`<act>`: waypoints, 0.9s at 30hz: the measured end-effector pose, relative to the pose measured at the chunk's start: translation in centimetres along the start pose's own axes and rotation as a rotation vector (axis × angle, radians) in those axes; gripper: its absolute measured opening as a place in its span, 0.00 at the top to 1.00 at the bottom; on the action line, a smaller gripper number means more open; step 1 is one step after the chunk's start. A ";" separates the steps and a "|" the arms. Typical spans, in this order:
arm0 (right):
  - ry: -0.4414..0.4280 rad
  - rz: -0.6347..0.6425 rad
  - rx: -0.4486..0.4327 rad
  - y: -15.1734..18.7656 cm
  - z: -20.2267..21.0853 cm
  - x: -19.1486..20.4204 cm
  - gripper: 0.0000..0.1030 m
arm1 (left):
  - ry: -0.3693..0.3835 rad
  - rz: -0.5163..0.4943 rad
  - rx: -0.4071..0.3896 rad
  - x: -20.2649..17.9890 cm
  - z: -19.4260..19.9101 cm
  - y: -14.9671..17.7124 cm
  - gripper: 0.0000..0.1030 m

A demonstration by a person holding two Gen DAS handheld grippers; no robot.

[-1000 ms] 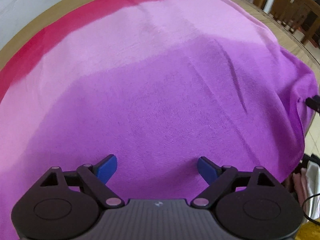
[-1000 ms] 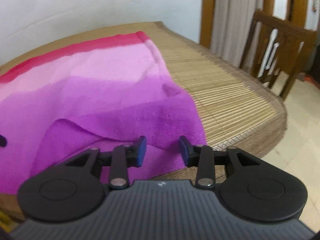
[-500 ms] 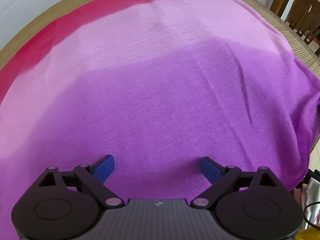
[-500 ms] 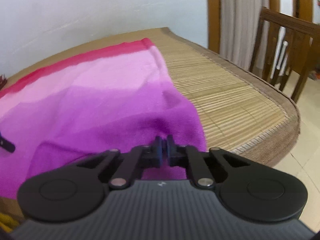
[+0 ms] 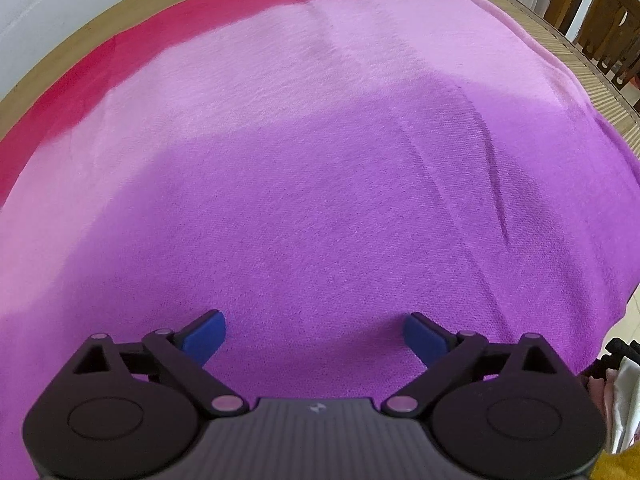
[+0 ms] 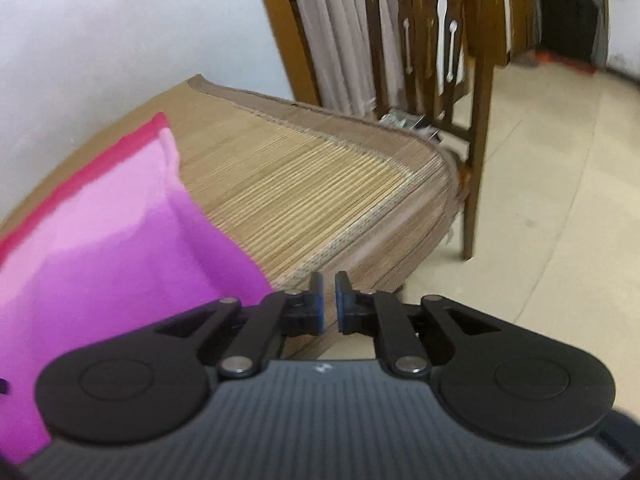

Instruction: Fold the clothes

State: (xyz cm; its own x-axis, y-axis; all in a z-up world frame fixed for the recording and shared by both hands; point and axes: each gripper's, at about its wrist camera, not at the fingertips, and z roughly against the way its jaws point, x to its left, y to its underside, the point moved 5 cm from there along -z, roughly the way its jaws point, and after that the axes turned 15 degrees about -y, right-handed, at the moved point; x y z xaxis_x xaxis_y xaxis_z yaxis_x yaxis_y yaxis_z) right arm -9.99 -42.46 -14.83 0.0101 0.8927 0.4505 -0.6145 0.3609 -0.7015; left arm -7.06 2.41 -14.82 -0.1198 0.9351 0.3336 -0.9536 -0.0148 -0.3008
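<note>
A large cloth (image 5: 320, 160), banded red, pale pink and purple, lies spread on a bamboo-matted table. My left gripper (image 5: 314, 320) points steeply down over the purple part. Its blue pads (image 5: 206, 334) stand wide apart and are still opening, with only flat cloth below them. In the right wrist view the cloth (image 6: 120, 260) lies to the left. My right gripper (image 6: 329, 280) hangs over the table's near edge, beside the cloth's right border. Its jaws are opening, a narrow gap shows, and nothing is between them.
The bamboo mat (image 6: 300, 184) lies bare to the right of the cloth, ending in a rounded table edge. A wooden chair (image 6: 440, 60) stands past the corner, with curtains and a white wall behind. Pale tiled floor (image 6: 560, 200) lies on the right. More chairs (image 5: 608, 20) show at top right.
The right gripper shut at the cloth's right edge, then swung right off the cloth, rolled, and parted its jaws slightly. The cloth's right side now lies flatter. Left jaws widened a little.
</note>
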 end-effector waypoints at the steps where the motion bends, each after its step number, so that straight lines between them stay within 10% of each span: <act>1: -0.026 -0.022 -0.002 0.1 -0.1 0.1 0.73 | 0.001 -0.009 -0.003 -0.1 0.0 0.0 0.04; 9: -0.095 0.021 0.055 0.4 -2.9 2.0 0.58 | -0.002 -0.006 -0.013 -0.1 0.1 0.2 0.04; 12: -0.103 0.129 0.062 0.4 -3.1 3.9 0.96 | 0.002 0.006 -0.009 0.0 0.0 0.4 0.04; 15: -0.024 0.181 0.013 -0.5 -2.0 4.2 0.96 | 0.008 0.002 -0.003 -0.2 0.2 0.4 0.04; 23: 0.101 0.205 0.152 -0.4 -3.2 2.5 0.92 | 0.049 -0.065 -0.019 -1.0 0.8 0.9 0.06; 27: 0.212 0.191 0.023 -2.1 -2.6 3.9 0.74 | 0.067 -0.052 -0.041 0.1 1.1 0.2 0.12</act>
State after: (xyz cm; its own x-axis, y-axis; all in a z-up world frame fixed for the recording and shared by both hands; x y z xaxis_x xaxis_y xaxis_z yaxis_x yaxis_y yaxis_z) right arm -6.65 -39.00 -13.02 0.0554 0.9813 0.1846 -0.6392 0.1768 -0.7485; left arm -7.56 2.08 -13.91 -0.0499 0.9558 0.2898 -0.9458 0.0480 -0.3212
